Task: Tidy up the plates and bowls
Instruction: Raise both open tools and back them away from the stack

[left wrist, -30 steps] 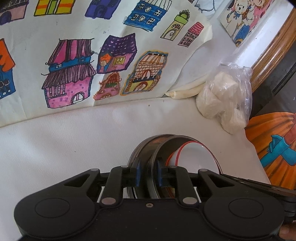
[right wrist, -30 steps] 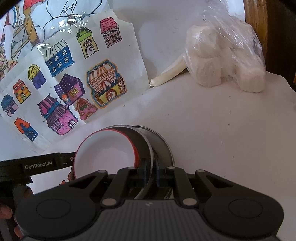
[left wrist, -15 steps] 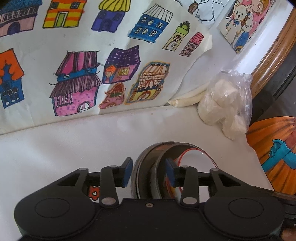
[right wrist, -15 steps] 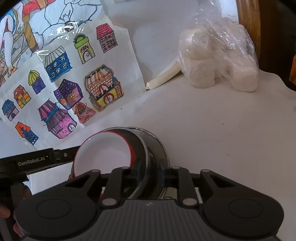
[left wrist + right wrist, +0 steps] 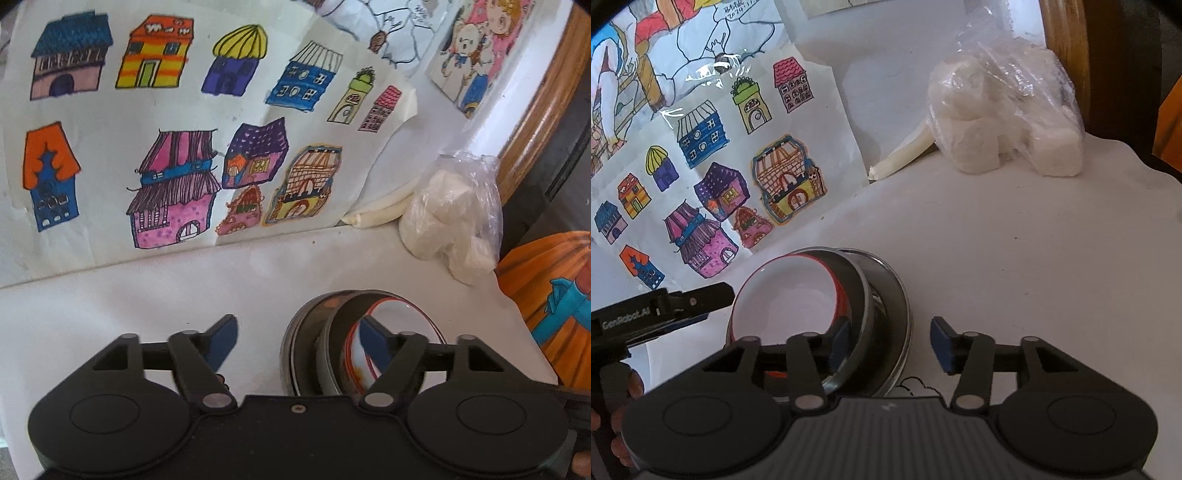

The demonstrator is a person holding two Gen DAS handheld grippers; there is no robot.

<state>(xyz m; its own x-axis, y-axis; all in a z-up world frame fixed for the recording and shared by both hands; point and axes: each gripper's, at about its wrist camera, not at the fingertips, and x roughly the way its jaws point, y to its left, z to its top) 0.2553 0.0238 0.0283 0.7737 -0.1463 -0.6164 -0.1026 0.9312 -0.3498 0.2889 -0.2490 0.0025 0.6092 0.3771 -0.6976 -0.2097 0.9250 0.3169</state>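
Bowls: white bowl nested in metal bowls, resting on the white table, low between both grippers.
Left gripper: jaws opening, rims between them, pads clear.
Right gripper: jaws opening, one finger inside the rim, nothing held.
Room: open tabletop right; bagged white lumps well apart near the edge.

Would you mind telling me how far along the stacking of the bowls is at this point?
Done: the white red-rimmed bowl sits nested inside the metal bowl on the white table. In hand: nothing is gripped; the left tool and right tool are opening, straddling the rims without pressing. Left: backing both tools away; no other dishes are visible.
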